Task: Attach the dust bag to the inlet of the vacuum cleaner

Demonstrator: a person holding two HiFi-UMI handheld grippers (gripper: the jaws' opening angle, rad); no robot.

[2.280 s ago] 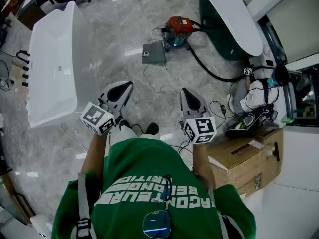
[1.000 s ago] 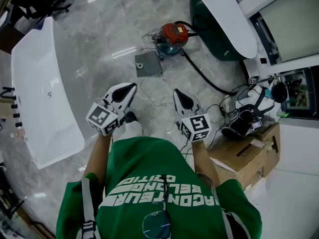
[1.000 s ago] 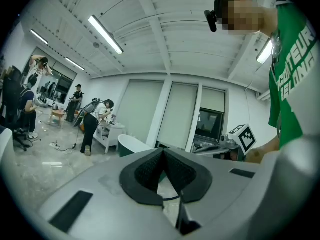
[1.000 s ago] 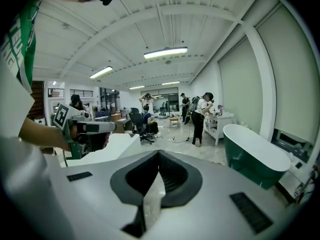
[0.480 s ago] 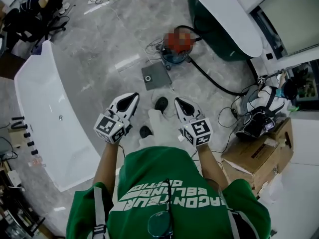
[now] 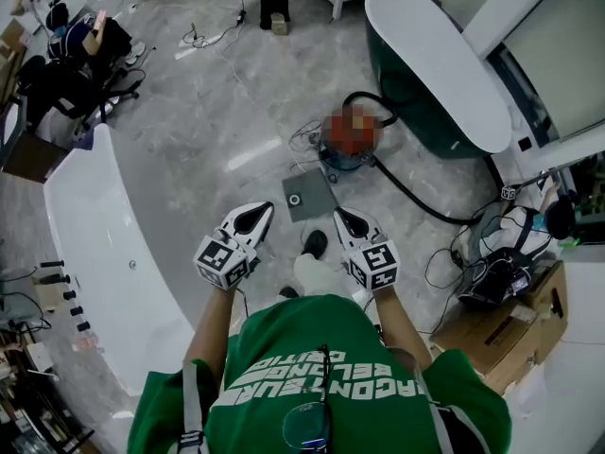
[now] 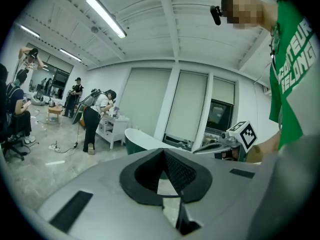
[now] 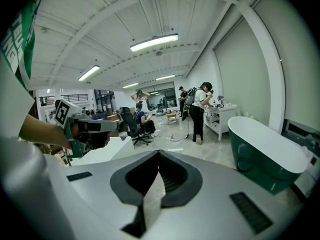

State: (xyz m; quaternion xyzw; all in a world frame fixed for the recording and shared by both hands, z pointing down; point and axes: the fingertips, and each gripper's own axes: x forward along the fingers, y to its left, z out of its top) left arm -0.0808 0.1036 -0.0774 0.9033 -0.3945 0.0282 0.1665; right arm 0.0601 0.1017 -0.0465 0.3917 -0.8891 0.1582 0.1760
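Walk-up has closed gap: dust bag (image 6: pixel 308 197), flat on floor (image 6: pixel 213 126), now just ahead at 12 o'clock of both tips; vacuum cleaner (image 6: pixel 352 140) just beyond, 1 o'clock. Left gripper (image 6: pixel 257 216), right gripper (image 6: pixel 346 219) closed, empty. Pickup not begun.

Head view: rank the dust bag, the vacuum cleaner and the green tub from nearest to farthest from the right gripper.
1. The grey dust bag: flat on the floor, just ahead and left of the right gripper.
2. The vacuum cleaner: on the floor beyond the bag, slightly right.
3. The green tub: farthest, upper right of the view.
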